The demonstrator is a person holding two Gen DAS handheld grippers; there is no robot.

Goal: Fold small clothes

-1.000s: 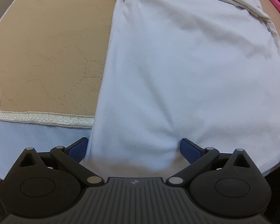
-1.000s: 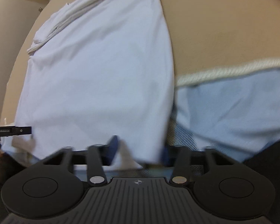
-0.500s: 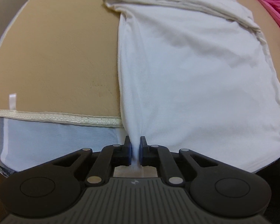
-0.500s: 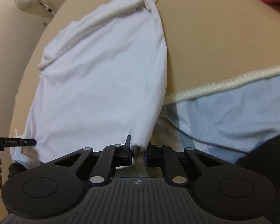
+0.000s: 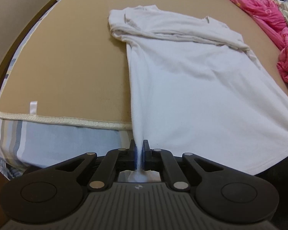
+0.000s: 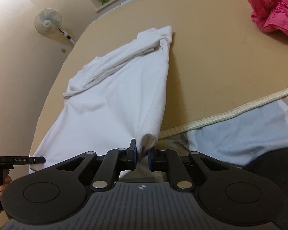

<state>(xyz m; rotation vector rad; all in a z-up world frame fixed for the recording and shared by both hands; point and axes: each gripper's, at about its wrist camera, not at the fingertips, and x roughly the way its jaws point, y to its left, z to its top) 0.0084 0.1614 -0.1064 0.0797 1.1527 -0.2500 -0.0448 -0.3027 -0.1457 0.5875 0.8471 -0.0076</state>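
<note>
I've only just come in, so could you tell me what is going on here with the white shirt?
A person is folding a white T-shirt on a tan bed cover, a handheld gripper in each hand. The left gripper is shut on one bottom corner of the hem, the right gripper on the other. The hem end is raised while the collar end lies on the cover. A pink quilt lies bunched further back.

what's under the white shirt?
The white shirt lies on the tan mattress pad; its near hem overhangs the pad's edge above the blue striped sheet. Anything beneath the cloth itself is covered.
</note>
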